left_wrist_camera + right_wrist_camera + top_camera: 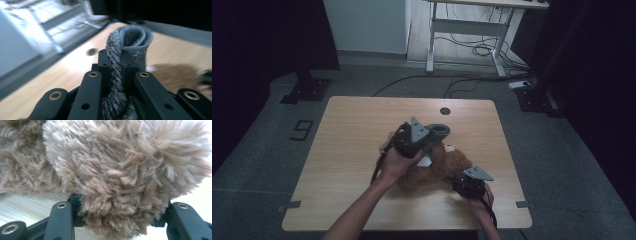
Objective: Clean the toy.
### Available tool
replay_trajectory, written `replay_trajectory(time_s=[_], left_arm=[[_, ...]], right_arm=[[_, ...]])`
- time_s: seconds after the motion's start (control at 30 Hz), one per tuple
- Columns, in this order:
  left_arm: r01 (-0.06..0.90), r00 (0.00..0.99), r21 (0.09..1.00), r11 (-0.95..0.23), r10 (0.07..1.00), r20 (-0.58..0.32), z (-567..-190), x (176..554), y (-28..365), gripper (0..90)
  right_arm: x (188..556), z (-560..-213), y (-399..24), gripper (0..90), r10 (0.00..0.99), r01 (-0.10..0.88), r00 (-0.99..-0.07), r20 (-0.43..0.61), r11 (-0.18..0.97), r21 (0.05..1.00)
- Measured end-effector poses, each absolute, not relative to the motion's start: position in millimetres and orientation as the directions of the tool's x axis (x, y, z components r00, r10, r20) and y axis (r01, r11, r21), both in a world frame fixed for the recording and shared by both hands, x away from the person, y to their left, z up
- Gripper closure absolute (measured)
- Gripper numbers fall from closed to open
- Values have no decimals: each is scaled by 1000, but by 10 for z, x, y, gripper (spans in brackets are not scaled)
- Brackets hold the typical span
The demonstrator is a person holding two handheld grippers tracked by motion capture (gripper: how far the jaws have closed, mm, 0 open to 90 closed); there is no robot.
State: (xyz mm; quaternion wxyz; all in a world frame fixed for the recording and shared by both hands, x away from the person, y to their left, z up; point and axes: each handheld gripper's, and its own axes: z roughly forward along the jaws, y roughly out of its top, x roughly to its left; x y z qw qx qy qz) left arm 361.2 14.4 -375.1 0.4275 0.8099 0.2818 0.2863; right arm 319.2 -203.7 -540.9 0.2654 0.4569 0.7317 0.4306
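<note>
Left gripper (430, 134) jaws clamped on the grey knit scarf (130, 42), right gripper (460, 184) jaws gripping the teddy bear's (439, 167) plush limb — pull too sharply and that fur could slip free!

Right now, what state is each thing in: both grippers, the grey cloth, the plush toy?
left gripper: shut on the grey cloth, raised above the table.
grey cloth: pinched between the jaws, its free end looped over above them.
right gripper: shut on a furry part of the plush toy.
plush toy: brown, lying on the table.
</note>
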Motion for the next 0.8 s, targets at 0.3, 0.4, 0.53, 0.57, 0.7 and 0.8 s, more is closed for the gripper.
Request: replay_trajectory(time_s=[0.3, 0.4, 0.53, 0.57, 0.7, 0.8], left_arm=[[242, 810, 779, -579, 563, 166, -4296, 3740, -652, 811], [191, 814, 739, -646, 525, 249, -4393, 3662, -753, 812], [163, 760, 678, -717, 529, 377, -4420, 3581, -766, 814], [164, 743, 667, -726, 536, 401, -4435, 3578, -743, 815], [208, 699, 664, -719, 584, 413, -4451, 3644, -524, 817], [241, 674, 690, -682, 630, 387, -4429, 3691, -299, 817]], right_arm=[[3191, -5415, -2038, 453, 895, 440, -446, 6, 214, 872], [3191, -5417, -2033, 453, 894, 442, -447, 4, 217, 870], [3186, -5415, -2022, 453, 895, 441, -446, -2, 221, 870], [3183, -5413, -2019, 452, 896, 442, -443, -3, 222, 869], [3180, -5416, -2020, 452, 896, 446, -443, 3, 218, 868], [3185, -5417, -2028, 452, 897, 448, -441, 8, 212, 868]])
